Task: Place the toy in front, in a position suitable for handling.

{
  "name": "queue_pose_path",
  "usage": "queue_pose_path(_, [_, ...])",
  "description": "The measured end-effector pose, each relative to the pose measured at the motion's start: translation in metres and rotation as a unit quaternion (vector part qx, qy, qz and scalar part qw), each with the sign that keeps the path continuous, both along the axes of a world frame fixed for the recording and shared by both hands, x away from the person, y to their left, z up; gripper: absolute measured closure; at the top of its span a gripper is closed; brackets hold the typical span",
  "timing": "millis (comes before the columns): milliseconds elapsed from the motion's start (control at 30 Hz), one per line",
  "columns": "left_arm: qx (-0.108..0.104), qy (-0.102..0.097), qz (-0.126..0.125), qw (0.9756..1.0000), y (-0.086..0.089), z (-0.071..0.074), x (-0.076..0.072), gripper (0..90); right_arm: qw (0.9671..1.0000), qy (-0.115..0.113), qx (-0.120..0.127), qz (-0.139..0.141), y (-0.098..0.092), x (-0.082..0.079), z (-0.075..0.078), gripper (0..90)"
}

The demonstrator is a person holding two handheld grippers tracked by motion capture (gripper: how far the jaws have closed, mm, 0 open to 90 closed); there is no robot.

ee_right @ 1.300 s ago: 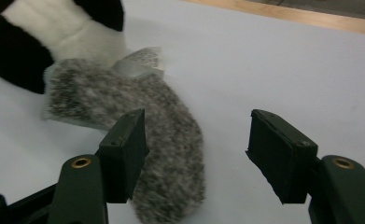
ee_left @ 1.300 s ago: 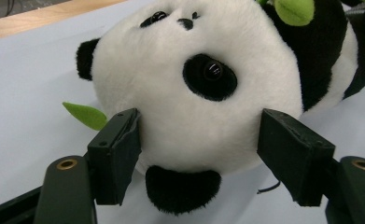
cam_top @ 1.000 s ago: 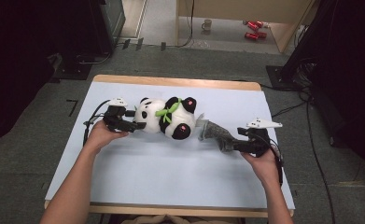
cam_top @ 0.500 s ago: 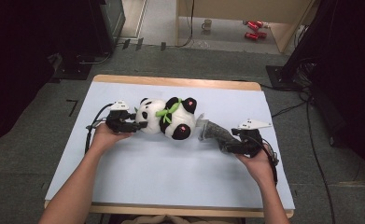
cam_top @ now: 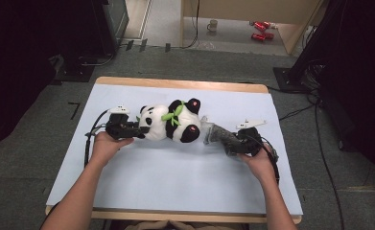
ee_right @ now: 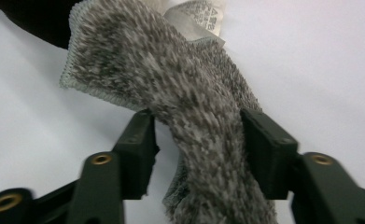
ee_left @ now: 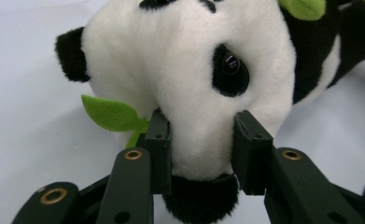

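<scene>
A black-and-white plush panda (cam_top: 170, 125) with a green leaf collar lies on its side in the middle of the pale blue table cover (cam_top: 175, 182). The left gripper (ee_left: 201, 142) has just been closing its jaws, and they now pinch the panda's white snout. The right gripper (ee_right: 196, 140) has also been closing; a grey fuzzy knitted sock (ee_right: 194, 107) lies between its jaws, which touch the sock on both sides.
</scene>
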State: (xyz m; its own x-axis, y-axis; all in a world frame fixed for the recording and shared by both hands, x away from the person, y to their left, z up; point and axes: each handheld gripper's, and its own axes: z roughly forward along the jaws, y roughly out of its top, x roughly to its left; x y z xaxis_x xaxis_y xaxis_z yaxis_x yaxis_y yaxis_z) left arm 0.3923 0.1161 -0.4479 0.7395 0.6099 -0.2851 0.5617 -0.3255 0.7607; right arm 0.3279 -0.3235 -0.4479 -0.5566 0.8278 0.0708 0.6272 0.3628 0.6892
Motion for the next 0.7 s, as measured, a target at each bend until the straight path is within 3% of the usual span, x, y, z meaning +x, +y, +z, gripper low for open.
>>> queue_pose_path(167, [-0.01, 0.0, 0.004, 0.9999, 0.001, 0.005, -0.016, 66.0, 0.9998, 0.016, 0.008, -0.01, -0.004, 0.007, 0.004, 76.5])
queue_pose_path(233, [-0.008, 0.002, 0.004, 1.0, 0.002, 0.003, -0.022, 66.7, 0.9993, 0.025, 0.015, -0.022, -0.006, 0.011, 0.008, 81.7])
queue_pose_path(267, [-0.008, 0.005, 0.002, 1.0, 0.003, 0.003, -0.025, 67.0, 0.9985, 0.031, 0.033, -0.031, -0.008, 0.015, 0.015, 82.9])
queue_pose_path(567, [-0.023, 0.009, -0.001, 0.9997, 0.014, 0.007, -0.054, 67.9, 0.998, 0.02, 0.049, -0.034, -0.005, 0.02, 0.039, 83.1])
queue_pose_path(600, [-0.02, 0.008, 0.001, 0.9998, 0.012, 0.006, -0.056, 67.9, 0.998, 0.02, 0.049, -0.034, -0.005, 0.02, 0.039, 83.1])
queue_pose_path(667, [0.006, -0.002, 0.015, 0.9999, 0.007, 0.0, -0.06, 67.5, 0.9976, 0.018, 0.057, -0.034, -0.003, 0.019, 0.048, 83.0])
queue_pose_path(700, [0.006, -0.002, 0.015, 0.9999, 0.007, 0.0, -0.06, 66.9, 0.9976, 0.017, 0.057, -0.034, -0.001, 0.019, 0.051, 83.0])
